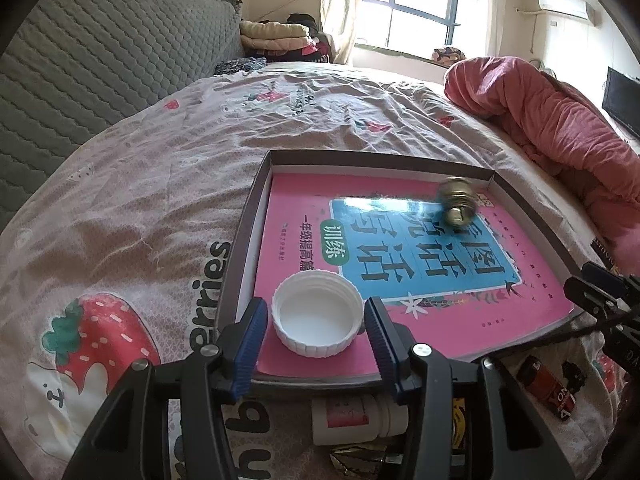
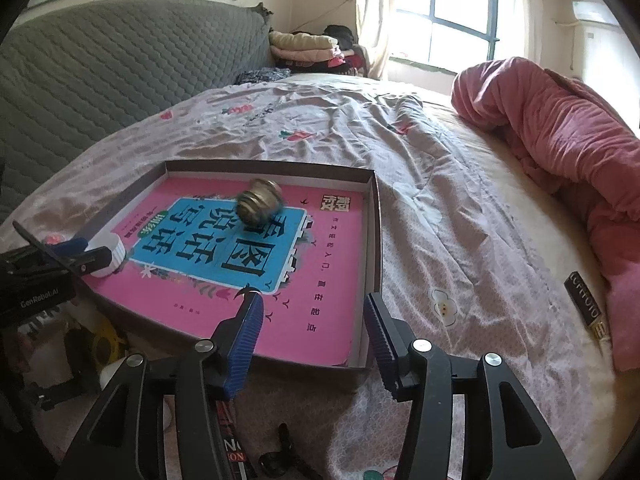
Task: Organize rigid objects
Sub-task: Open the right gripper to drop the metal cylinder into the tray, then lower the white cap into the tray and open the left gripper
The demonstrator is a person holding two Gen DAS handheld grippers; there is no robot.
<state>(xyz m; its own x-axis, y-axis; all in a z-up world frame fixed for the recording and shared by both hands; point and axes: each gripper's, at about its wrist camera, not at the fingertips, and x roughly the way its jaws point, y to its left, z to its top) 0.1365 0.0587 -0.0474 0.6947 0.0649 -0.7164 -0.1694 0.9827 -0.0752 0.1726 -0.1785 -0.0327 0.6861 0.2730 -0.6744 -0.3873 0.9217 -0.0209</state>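
Left wrist view gives us the left gripper (image 1: pixel 316 320) with its jaws spread around a white cap (image 1: pixel 318 314), which sits open side up at 6 o'clock on the pink book (image 1: pixel 304 216) inside the shallow cardboard tray (image 1: pixel 244 240). A sliver of pink shows between the cap and each blue pad, so we read no pinch. A brass knob (image 1: pixel 457 205) lies blurred at 1 o'clock on the book, near the tray's far wall. Below the tray, at 6 o'clock, a white bottle (image 1: pixel 352 420) rests on the bedsheet (image 1: pixel 140 200). From the right wrist we see our right gripper (image 2: pixel 313 322) spread wide over the tray's near right corner, nothing between its pads; the knob sits at 11 o'clock from it.
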